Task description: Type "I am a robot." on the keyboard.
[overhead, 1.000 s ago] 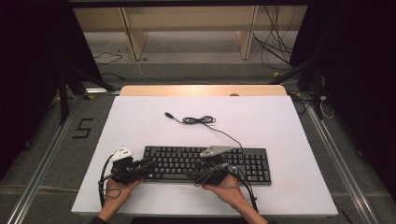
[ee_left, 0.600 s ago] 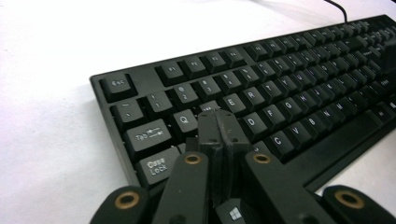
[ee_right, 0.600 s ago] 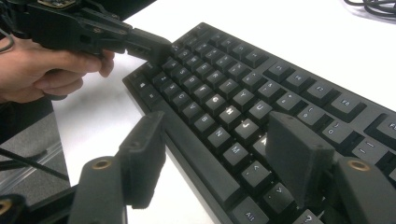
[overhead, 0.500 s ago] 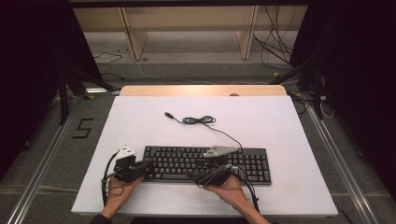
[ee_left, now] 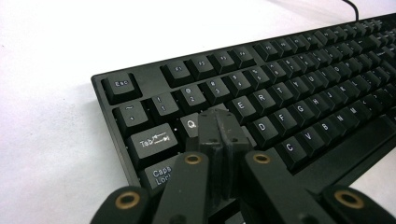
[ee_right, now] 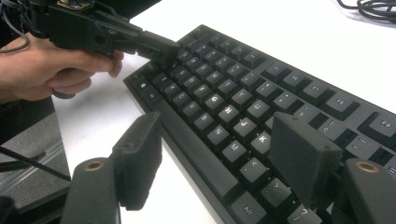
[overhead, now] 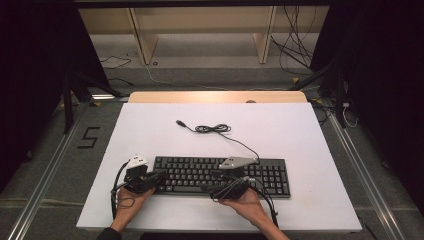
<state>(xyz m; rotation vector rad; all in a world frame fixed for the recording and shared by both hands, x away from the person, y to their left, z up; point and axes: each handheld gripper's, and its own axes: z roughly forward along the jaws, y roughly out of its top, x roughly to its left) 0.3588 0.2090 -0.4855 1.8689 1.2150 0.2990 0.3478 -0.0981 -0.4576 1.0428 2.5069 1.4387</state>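
A black keyboard [overhead: 220,175] lies near the table's front edge, and its cable [overhead: 215,129] curls away toward the back. My left gripper [overhead: 159,178] is at the keyboard's left end. In the left gripper view it [ee_left: 219,125] is shut, its tips pressed together and resting on the keys [ee_left: 280,93] just right of Q. My right gripper [overhead: 217,189] hovers low over the keyboard's front middle. In the right gripper view it [ee_right: 219,154] is open, straddling the letter keys [ee_right: 233,107] and the front edge, with nothing held.
The white table top [overhead: 300,130] has bare room behind and to both sides of the keyboard. In the right gripper view the person's other hand [ee_right: 51,60] holds the left gripper [ee_right: 154,46] over the keyboard's far corner. Shelving legs and loose cables stand beyond the table.
Both grippers have drifted slightly to the right along the keyboard. The keyboard and its cable have not moved.
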